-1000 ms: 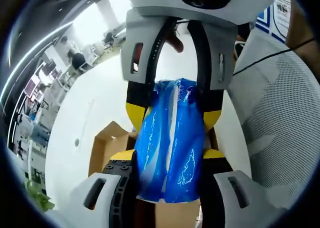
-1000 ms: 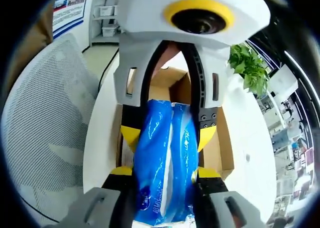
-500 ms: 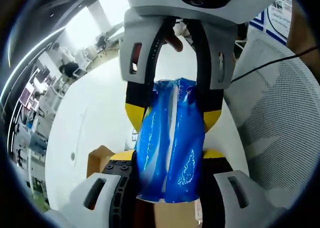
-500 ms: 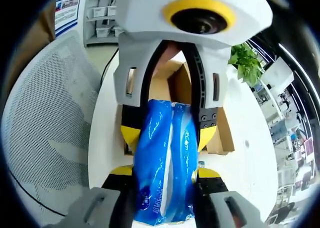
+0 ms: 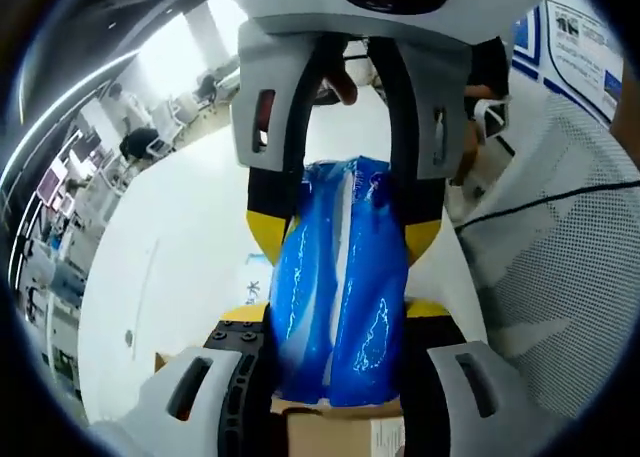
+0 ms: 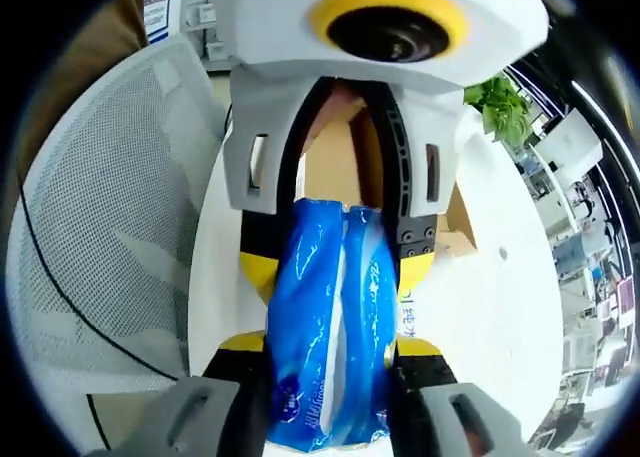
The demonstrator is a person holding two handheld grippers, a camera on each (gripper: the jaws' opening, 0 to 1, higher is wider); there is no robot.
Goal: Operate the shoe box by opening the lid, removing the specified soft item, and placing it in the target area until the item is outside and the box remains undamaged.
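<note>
Both grippers grip one blue pack [image 5: 340, 287] from opposite ends. In the left gripper view, the left gripper [image 5: 340, 322] has its jaws closed against the pack's near end, one yellow-tipped jaw on each side, and the right gripper [image 5: 340, 202] comes in from the top, its jaws pinching the far end. The right gripper view mirrors this: its own jaws squeeze the near end of the pack [image 6: 332, 327] while the other gripper clamps the end ahead. Each pair of jaws is narrowed to the pack's width, with nothing else between them.

The two-ended hold likely keeps a limp load from sagging or slipping during the carry. The pack looks soft: glossy blue film, wrinkled and creased, with a pale seam along its middle and a bulge either side where the jaws press in. Small print near its near end is too small to read.

The pack is out of the box and in the air above a smooth white table [image 5: 180, 257]. The box [image 6: 335, 162] is brown matte cardboard with stiff, flat walls; in the right gripper view it lies beyond the far jaws, partly hidden. In the left gripper view a cardboard edge [image 5: 335, 432] sits just under the near jaws. A white mesh chair [image 6: 110, 227] stands beside the table. The step in hand seems to be carrying the pack to its target, which cannot be picked out here.
</note>
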